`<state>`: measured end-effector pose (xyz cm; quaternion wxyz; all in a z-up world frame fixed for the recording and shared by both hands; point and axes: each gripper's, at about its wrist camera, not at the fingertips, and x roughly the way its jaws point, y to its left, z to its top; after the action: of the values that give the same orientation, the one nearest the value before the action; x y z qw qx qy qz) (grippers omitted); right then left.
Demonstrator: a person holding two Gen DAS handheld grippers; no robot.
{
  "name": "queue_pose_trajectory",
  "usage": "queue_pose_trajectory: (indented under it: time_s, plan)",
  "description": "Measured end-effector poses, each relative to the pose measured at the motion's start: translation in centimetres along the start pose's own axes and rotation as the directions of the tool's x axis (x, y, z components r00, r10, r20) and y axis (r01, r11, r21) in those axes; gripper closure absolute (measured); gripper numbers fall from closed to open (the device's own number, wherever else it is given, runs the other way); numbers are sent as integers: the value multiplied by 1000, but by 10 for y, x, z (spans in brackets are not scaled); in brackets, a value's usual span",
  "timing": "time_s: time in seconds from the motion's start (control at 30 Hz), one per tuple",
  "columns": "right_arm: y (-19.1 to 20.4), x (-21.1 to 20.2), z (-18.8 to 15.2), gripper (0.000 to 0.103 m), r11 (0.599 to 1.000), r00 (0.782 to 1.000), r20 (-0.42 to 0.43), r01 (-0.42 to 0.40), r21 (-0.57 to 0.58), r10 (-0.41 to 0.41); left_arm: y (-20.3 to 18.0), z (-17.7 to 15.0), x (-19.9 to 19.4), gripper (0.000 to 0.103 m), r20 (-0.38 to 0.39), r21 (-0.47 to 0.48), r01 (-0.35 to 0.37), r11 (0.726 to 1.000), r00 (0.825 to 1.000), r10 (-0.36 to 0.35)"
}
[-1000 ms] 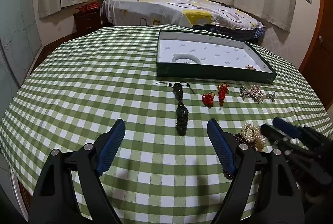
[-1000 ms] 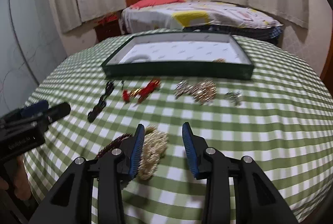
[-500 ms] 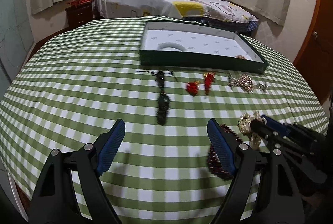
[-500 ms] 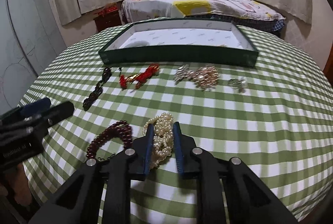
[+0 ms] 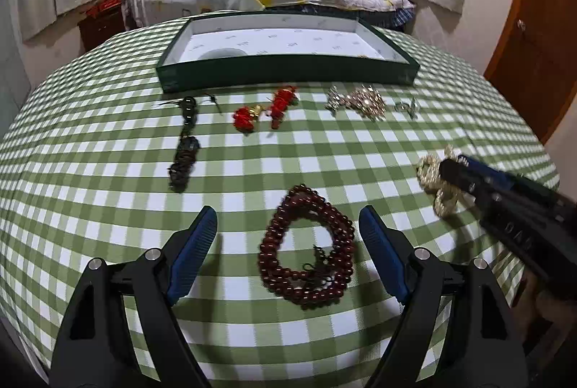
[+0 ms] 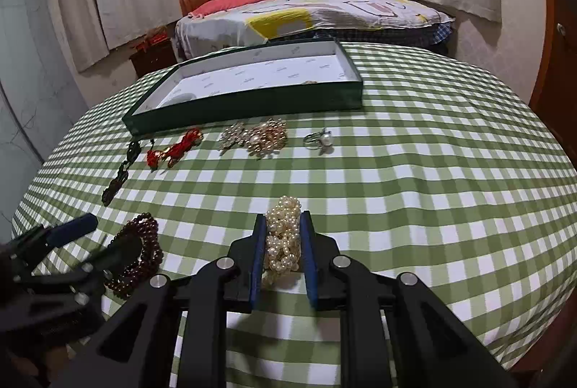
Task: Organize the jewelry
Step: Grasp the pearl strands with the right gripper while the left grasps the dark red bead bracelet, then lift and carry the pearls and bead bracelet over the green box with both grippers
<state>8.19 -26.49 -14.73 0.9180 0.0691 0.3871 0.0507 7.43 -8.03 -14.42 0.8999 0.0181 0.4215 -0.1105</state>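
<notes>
My right gripper [image 6: 283,229] is shut on a cream pearl bracelet [image 6: 283,238] and holds it just above the checked cloth; it also shows in the left wrist view [image 5: 438,179]. My left gripper [image 5: 288,222] is open, its jaws on either side of a dark red bead bracelet [image 5: 306,252] lying on the cloth, also seen in the right wrist view [image 6: 139,254]. A dark green tray [image 5: 288,76] with a white lining stands at the back and holds a white ring-shaped piece [image 5: 221,53].
In front of the tray lie a black beaded piece [image 5: 184,153], red ornaments [image 5: 265,108], a gold-and-pearl brooch cluster [image 5: 360,99] and a small ring [image 5: 405,106]. The round table's edge curves close on all sides. A bed stands behind.
My right gripper closed on the pearl bracelet and lifted it to the right. My left gripper moved right, from the black beaded piece to around the red bead bracelet.
</notes>
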Motion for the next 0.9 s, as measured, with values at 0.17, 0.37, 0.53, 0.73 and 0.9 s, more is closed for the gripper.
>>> queue_pose_trajectory:
  time_s: [0.17,0.37,0.53,0.73,0.9]
  plan:
    - [0,0,1,83,1000,1000,4,-4,-2,4,-5,-6,9,24,-35,23,-14,1000,999,15]
    - [0,0,1,83,1000,1000,5,-5,-1,5,-3,-6,7,49,-27,44,-30,999,999,31]
    - [0,0,1,83,1000,1000,6,-5,-2,5,5,-5,4,77,-13,19,4,1000,1000,-4]
    - [0,0,1,83,1000,1000,9,-4,-5,4,8,-5,3,87,-9,12,11,1000,1000,-11]
    - [1,-3,2,83,1000,1000,24,-4,-5,4,11,-3,1,87,3,4,8,1000,1000,-8]
